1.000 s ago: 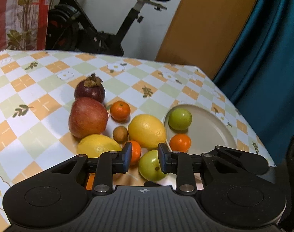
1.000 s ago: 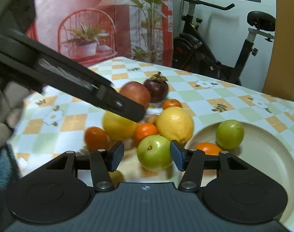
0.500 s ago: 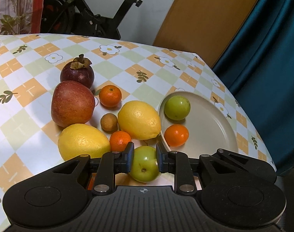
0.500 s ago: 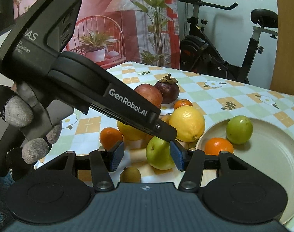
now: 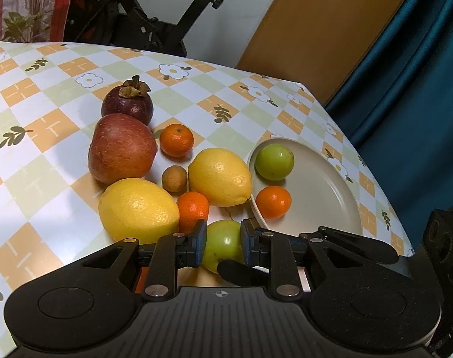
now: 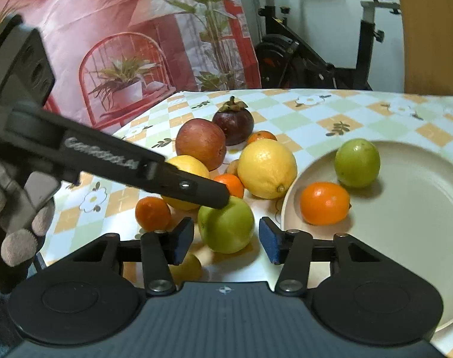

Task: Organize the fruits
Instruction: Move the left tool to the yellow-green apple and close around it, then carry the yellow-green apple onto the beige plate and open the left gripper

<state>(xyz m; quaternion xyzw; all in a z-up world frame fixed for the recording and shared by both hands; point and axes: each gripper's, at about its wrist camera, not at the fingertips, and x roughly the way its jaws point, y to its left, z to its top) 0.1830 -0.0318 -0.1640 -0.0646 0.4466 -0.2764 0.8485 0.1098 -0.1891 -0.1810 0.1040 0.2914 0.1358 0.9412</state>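
Wide open and short of the fruit a moment back; shut tight now, the left tool [image 5: 223, 244], pads pressed on both sides of the smooth round green fruit [image 5: 223, 235]; fruit down at the near edge of the bench [image 5: 47, 125] with its checked orange-and-green cloth, just beside the rim of the cream round plate [image 5: 324, 197]; hard to tell whether off the cloth yet. Closing too, the right tool [image 6: 226, 240], with that same green fruit between its blue pads but small gaps left on each side, so no grip there. Probably means one more fruit caught and ready for the plate; only one tool needed for that, so better to back the right tool off, or risk a bump and a rolling fruit.

In the plate: a second green round fruit [image 5: 274, 162] at the far side and a small shiny orange [image 5: 273, 202] nearer, a little apart; lots of bare room left. Outside it on the bench, packed close: a big yellow lemon [image 5: 220, 176] right by the plate rim and another yellow lemon [image 5: 138, 208] to its left; a big red apple [image 5: 121, 148]; a dark purple mangosteen [image 5: 127, 104] with a dry brown cap; more small oranges [image 5: 176, 140]; a tiny brown round fruit [image 5: 174, 178] in the middle. Most of the sorting yet to do, by the look of it.
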